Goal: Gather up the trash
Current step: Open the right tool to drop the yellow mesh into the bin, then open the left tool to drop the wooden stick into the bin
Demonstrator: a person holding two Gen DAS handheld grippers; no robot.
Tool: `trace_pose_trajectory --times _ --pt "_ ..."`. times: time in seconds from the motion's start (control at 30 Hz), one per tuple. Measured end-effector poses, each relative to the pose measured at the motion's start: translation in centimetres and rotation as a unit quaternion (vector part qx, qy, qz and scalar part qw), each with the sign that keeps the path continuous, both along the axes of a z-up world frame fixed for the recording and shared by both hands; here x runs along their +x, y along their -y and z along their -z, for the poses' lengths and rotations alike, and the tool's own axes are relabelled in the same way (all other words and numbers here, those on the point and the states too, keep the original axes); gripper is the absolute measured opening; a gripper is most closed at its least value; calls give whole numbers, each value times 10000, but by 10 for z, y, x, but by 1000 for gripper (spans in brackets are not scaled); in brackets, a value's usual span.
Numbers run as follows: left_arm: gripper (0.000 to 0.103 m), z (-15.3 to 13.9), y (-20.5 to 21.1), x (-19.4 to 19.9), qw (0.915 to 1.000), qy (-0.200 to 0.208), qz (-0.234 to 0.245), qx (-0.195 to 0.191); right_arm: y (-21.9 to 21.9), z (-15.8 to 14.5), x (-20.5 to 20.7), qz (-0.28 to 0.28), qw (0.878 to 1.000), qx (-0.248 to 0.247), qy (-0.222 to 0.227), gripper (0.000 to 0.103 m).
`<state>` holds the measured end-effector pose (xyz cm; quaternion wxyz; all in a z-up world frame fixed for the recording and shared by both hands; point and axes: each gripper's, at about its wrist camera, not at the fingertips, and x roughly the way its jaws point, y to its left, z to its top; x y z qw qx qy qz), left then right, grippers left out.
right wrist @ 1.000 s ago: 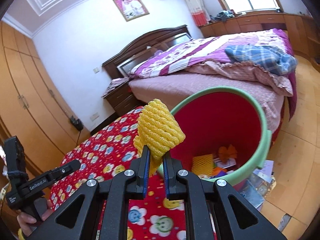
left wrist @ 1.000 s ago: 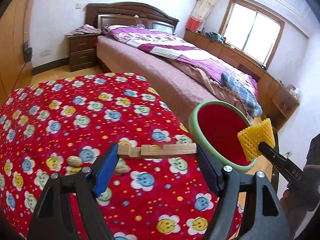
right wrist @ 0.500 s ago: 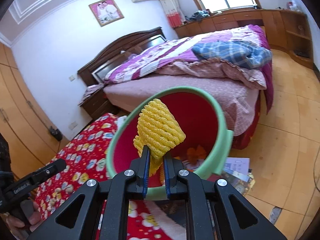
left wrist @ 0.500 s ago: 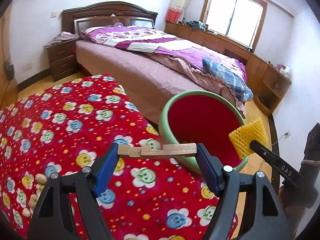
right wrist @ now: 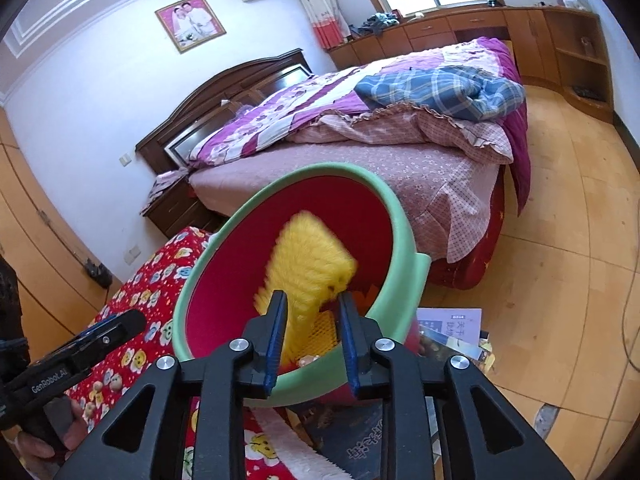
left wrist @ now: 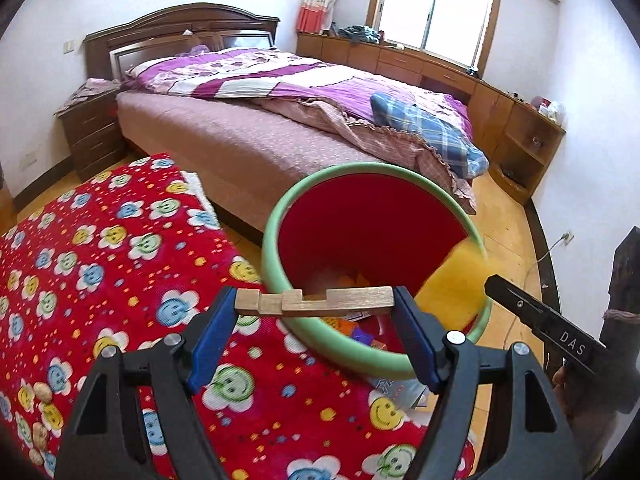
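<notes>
Yellow foam netting drops, motion-blurred, from the right gripper into the red bin.
Its jaws now stand parted over the bin's mouth, where half a second ago they pinched the netting; the left gripper, jaws clenched on a wooden block, has swung nearer the rim above the flowered bench.
</notes>
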<state>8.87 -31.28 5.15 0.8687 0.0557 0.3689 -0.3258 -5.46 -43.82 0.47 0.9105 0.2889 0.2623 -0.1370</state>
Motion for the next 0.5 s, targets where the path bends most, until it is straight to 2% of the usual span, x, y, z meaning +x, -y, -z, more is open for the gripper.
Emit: trace_pose_trajectory --times 0.17,0.33,0.47,0.5 --pt "77 5 14 2 9999 2 135 3 4 -2 -6 71 9999 -23 106 36" --pt "77 14 30 6 9996 -108 268 60 9 -2 -9 146 9998 22 140 37" --pt "77 24 36 12 9983 -445 363 14 10 0 -10 167 9998 47 134 37" --pt "77 24 37 11 9988 -360 331 20 11 0 -10 163 9998 47 128 37"
